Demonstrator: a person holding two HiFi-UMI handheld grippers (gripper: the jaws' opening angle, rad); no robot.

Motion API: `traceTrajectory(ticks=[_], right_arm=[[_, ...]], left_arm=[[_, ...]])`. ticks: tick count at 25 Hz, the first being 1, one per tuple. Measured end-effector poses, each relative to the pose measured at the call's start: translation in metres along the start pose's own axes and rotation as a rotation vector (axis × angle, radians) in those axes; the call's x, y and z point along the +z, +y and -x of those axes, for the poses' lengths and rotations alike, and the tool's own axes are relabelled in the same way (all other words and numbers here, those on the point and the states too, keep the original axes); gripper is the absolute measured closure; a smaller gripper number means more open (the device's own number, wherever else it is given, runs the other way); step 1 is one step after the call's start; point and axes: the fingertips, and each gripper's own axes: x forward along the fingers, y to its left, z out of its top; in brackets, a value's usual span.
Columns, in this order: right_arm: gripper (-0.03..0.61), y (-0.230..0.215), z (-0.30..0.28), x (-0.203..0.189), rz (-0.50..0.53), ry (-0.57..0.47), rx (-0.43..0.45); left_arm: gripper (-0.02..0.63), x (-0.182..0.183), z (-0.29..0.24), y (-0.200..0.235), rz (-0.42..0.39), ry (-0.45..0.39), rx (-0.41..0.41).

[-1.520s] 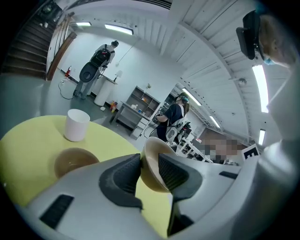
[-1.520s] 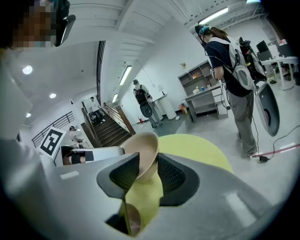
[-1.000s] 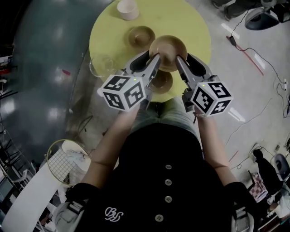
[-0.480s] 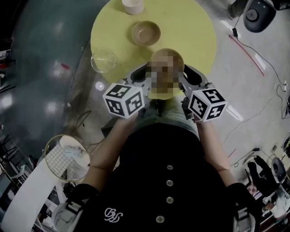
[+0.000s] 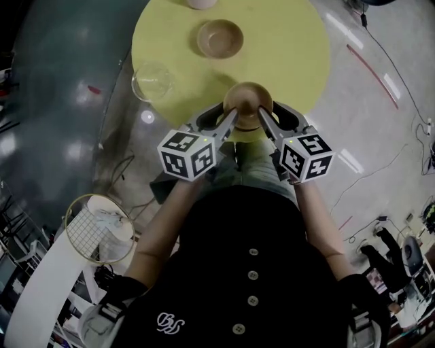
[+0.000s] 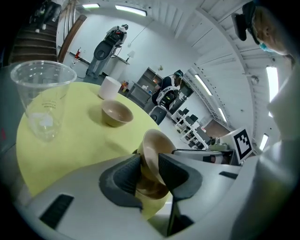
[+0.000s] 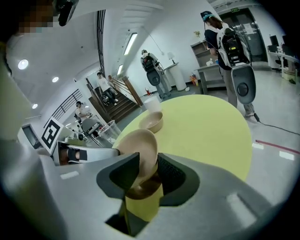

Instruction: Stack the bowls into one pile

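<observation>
A tan bowl (image 5: pixel 248 98) hangs tilted just over the near edge of the round yellow table (image 5: pixel 292 47). My left gripper (image 5: pixel 231 117) is shut on its left rim and my right gripper (image 5: pixel 262 115) on its right rim. In the left gripper view the bowl's wall (image 6: pixel 154 145) sits between the dark pads (image 6: pixel 123 176), and the right gripper view shows the same bowl (image 7: pixel 138 145). Right beneath it a darker brown bowl (image 6: pixel 152 187) (image 7: pixel 140 190) rests on the table, mostly hidden by the jaws. A third bowl (image 5: pixel 219 38) stands upright farther back.
A clear plastic cup (image 5: pixel 151 80) stands at the table's left edge and a white cup (image 5: pixel 200 3) at its far edge. A wire basket (image 5: pixel 98 228) sits on the floor at left, with cables on the floor at right. People and equipment stand in the background.
Both grippers have come down and toward the table's near edge with the tan bowl between them. It now sits close over the darker bowl.
</observation>
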Motion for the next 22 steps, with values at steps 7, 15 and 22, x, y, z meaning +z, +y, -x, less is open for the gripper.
traceTrajectory(ticks=[7,15,22], right_arm=[[0.465,0.002,-0.004,-0.017,0.006,0.049,0.011],[0.465,0.002,-0.004,-0.029,-0.001,0.079,0.007],[0.454,-0.003,-0.001,-0.030,-0.011,0.075,-0.009]], left_arm=[[0.505,-0.014,0.003,0.006,0.030,0.027,-0.004],[0.505,-0.026,0.005,0.007,0.038,0.056,0.000],[0.503,-0.025,0.005,0.007,0.036,0.055,0.010]])
